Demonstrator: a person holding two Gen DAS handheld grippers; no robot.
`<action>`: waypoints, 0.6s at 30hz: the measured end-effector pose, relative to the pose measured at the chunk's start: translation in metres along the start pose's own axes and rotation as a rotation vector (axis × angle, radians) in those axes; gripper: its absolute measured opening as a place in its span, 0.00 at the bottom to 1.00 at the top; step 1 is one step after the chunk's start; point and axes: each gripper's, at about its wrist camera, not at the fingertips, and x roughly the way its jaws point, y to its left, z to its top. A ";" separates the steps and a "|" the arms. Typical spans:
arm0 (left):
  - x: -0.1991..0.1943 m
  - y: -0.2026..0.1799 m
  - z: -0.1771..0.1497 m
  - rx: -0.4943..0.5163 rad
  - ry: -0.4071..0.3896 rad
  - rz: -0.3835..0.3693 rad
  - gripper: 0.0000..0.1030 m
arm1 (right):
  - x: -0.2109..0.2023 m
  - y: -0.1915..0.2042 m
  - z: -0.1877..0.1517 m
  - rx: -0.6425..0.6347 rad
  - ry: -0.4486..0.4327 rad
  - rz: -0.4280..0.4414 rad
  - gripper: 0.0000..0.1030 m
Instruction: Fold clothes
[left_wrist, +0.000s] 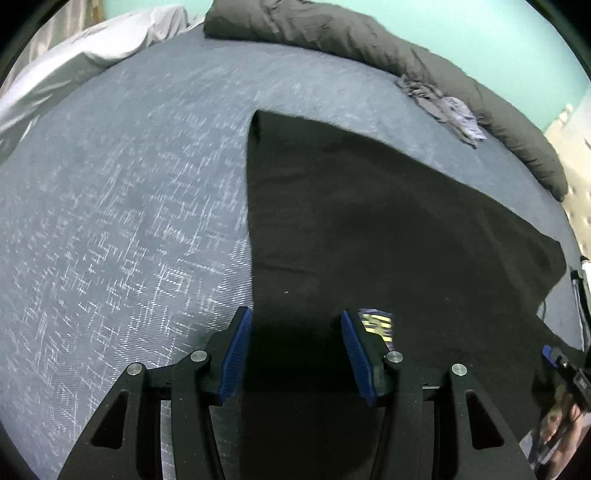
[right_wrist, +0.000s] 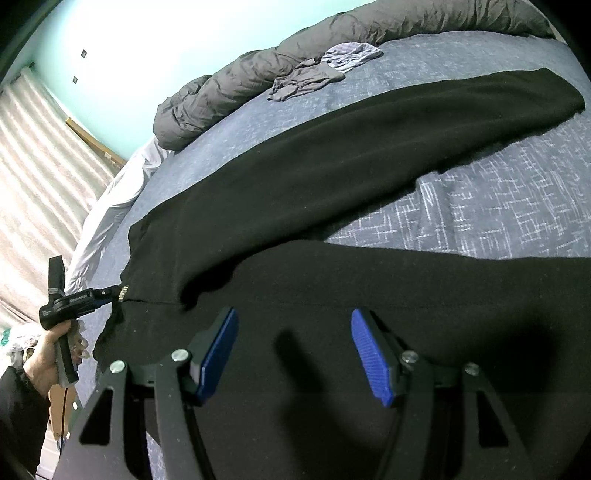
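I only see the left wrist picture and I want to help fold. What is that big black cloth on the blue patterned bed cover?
Observer: The right wrist view shows the big black cloth looks like trousers. One long leg lies flat across the blue patterned bed cover.
Operator: Is the right gripper holding it?
Observer: No, the right gripper has its jaws open above the second leg.
Operator: Who holds my gripper?
Observer: A hand grips the left gripper by its handle.
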 end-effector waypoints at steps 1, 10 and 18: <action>-0.003 -0.001 0.000 0.004 -0.006 -0.011 0.52 | 0.000 0.000 0.000 0.000 0.000 0.000 0.63; -0.007 -0.026 0.015 0.069 -0.009 -0.116 0.49 | 0.003 -0.002 -0.002 0.008 0.007 0.005 0.63; 0.026 -0.026 0.025 0.042 0.075 -0.050 0.49 | 0.003 -0.004 0.000 0.012 0.010 0.012 0.63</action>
